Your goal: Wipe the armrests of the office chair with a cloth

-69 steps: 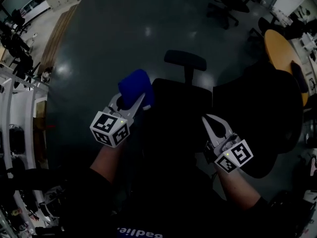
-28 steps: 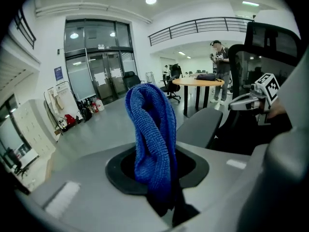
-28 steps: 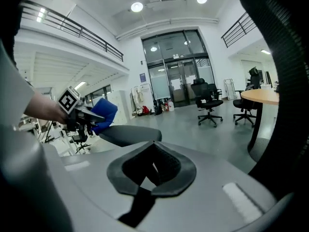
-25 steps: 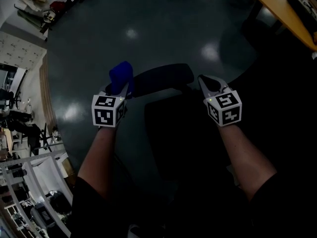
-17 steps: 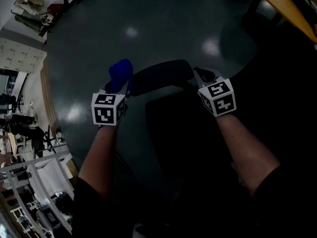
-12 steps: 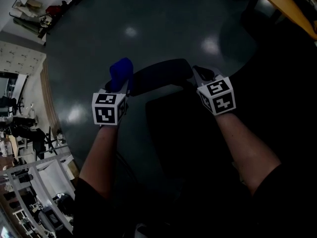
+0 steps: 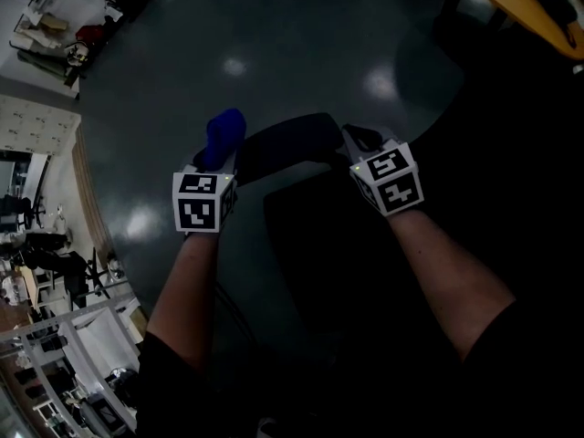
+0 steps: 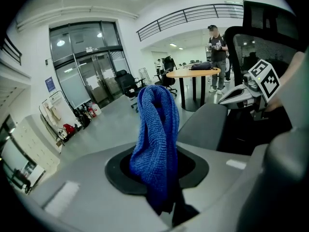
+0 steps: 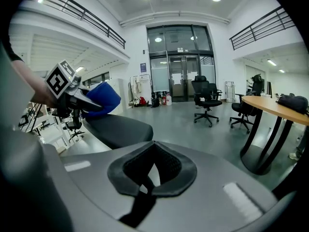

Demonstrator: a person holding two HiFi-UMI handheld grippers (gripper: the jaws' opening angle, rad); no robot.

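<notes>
Your left gripper (image 7: 215, 161) is clamped on the blue cloth (image 8: 157, 129), which stands up out of the jaws in a bunched, knitted fold. Your right gripper (image 9: 152, 170) has its jaws drawn narrow, almost together, with nothing between them. Both forearms reach forward side by side in the head view, and each gripper's marker cube faces up.

Between the two grippers lies a dark oblong pad (image 7: 287, 144) of the chair. I cannot tell from these views whether it is an armrest or the headrest. The cloth is at the pad's left end, just above it in the right gripper view, but the views do not show whether it touches the pad. The right gripper's tips are at the pad's right end, and contact cannot be made out there either. Below the pad, nearer to you, is a larger dark panel of the chair (image 7: 319, 245).

Beyond the chair the grey floor (image 7: 301, 35) shines with light spots. Farther out stands a round wooden counter (image 9: 273, 105) with a dark bag (image 9: 292, 100) on it. Black office chairs (image 9: 207, 100) stand before the glass doors (image 9: 181, 71). A person (image 8: 217, 47) stands behind the counter in the left gripper view.
</notes>
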